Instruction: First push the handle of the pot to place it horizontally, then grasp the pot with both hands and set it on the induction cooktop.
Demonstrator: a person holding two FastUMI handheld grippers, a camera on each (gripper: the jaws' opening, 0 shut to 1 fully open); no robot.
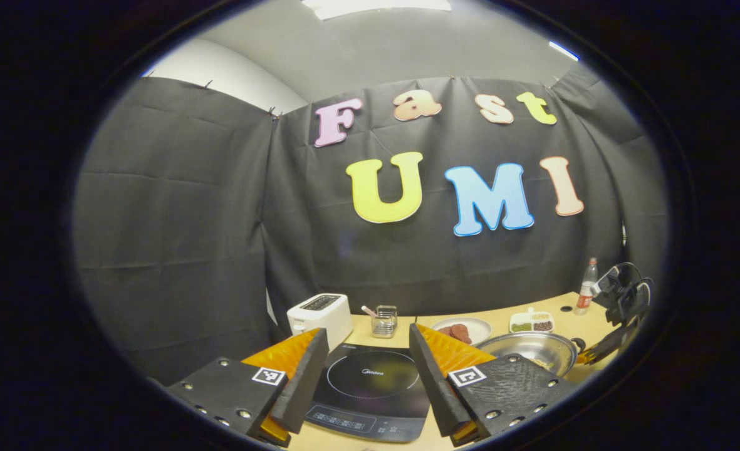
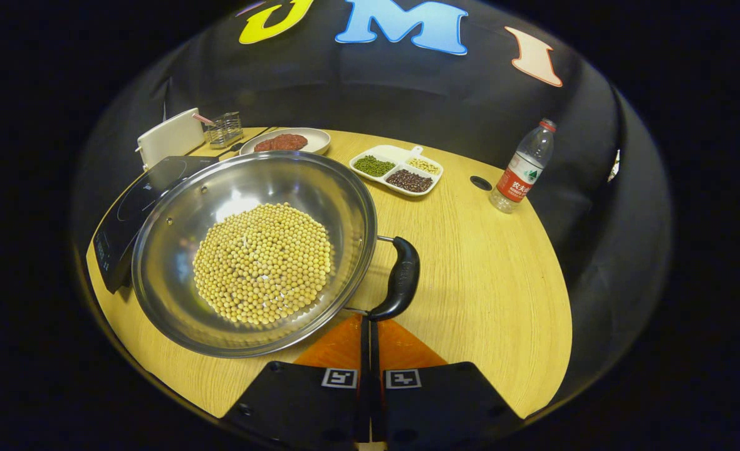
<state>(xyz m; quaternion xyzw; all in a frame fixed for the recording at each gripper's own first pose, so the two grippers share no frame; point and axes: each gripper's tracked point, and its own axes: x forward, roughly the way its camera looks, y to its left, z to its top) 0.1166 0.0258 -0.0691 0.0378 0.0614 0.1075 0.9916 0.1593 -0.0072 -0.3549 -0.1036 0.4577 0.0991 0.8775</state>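
A steel pot point(image 2: 175, 300) holding soybeans point(image 2: 263, 263) stands on the wooden table point(image 2: 489, 294), just right of the black induction cooktop point(image 2: 125, 213). Its black side handle point(image 2: 401, 279) sits at the pot's near right rim. My right gripper point(image 2: 368, 321) is shut with nothing between its fingers, the tips touching the handle's near end. In the left gripper view my left gripper point(image 1: 368, 335) hangs open above the cooktop point(image 1: 370, 388), with the pot point(image 1: 532, 351) to its right and the right gripper point(image 1: 620, 300) beyond the pot.
Along the back of the table stand a white toaster point(image 1: 321, 316), a wire holder point(image 1: 384, 321), a plate of dark red food point(image 2: 285, 142), a divided dish of beans point(image 2: 396, 170) and a plastic bottle point(image 2: 523, 169). A small round hole point(image 2: 480, 183) lies near the bottle.
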